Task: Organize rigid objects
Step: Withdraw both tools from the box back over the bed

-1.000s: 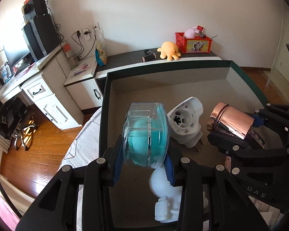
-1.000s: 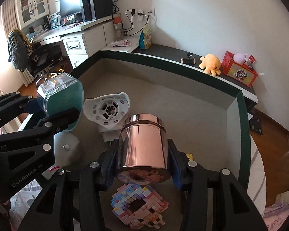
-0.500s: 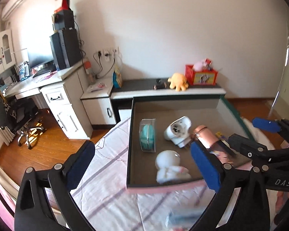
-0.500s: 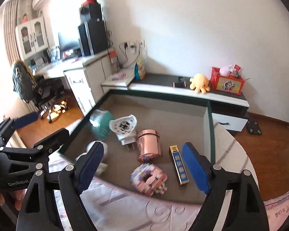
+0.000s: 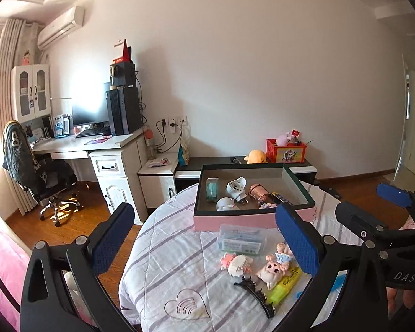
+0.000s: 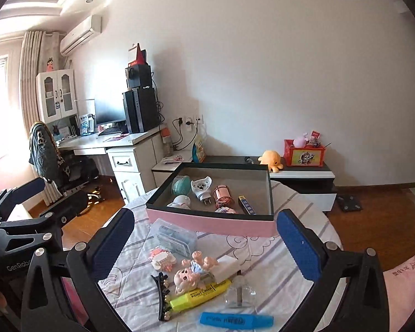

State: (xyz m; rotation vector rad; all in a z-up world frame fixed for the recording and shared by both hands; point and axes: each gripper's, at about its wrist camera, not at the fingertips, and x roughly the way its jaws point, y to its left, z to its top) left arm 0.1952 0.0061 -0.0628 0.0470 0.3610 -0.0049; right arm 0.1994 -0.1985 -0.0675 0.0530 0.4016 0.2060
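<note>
While both tools hung wide and empty above the quilted bed, the sorting job stood at a fresh pick. The left tool and right tool each showed blue pads spread far apart, gripping nothing. The pink-sided box served as the collecting point; inside it lay a teal case, a white plug-in device, a copper canister and a blue harmonica-like bar. Loose pieces waited on the bed in front of the box: a clear plastic case just beside its pink wall, then a pink clip, a doll figure, a black hair clip, a yellow highlighter and, farthest from the box, a blue highlighter. A clean pick likely meant taking one item at a time, jaws straddling its narrow width, clear of touching neighbours.
</note>
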